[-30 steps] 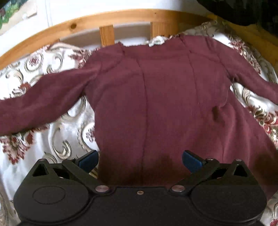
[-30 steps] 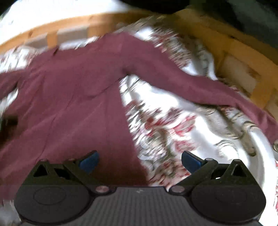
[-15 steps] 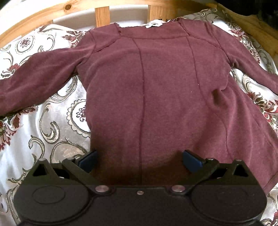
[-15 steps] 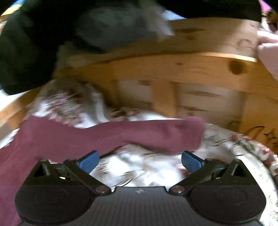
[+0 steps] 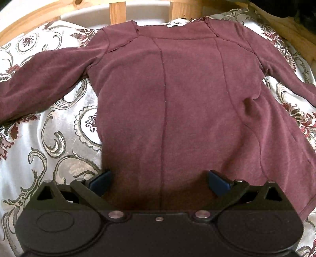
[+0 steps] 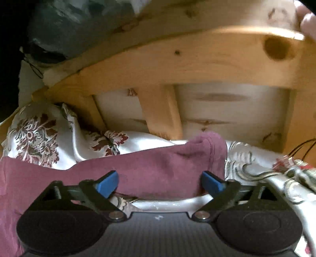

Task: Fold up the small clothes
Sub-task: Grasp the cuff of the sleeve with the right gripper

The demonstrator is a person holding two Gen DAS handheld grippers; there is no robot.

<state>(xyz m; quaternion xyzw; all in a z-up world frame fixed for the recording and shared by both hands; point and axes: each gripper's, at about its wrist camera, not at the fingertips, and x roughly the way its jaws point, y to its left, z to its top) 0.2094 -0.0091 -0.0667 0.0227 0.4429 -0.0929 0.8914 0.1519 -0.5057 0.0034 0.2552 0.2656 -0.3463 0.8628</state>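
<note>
A small maroon long-sleeved top (image 5: 177, 94) lies flat, neck away from me, on a floral satin bedspread (image 5: 49, 142). Its sleeves spread out to both sides. My left gripper (image 5: 160, 182) is open over the top's lower hem, with the cloth between its blue fingertips. In the right wrist view the end of one sleeve (image 6: 173, 164) lies across the spread. My right gripper (image 6: 160, 182) is open, and its blue fingertips straddle the sleeve near the cuff. Neither gripper holds anything.
A wooden bed frame with slats (image 5: 116, 11) runs along the far edge of the spread. In the right wrist view the wooden rail (image 6: 187, 63) stands close behind the sleeve. Dark clothing (image 6: 65, 27) hangs over it at the upper left.
My left gripper has moved forward a little over the top's hem. My right gripper swung right from the top's body to the sleeve end and closed in on the cuff.
</note>
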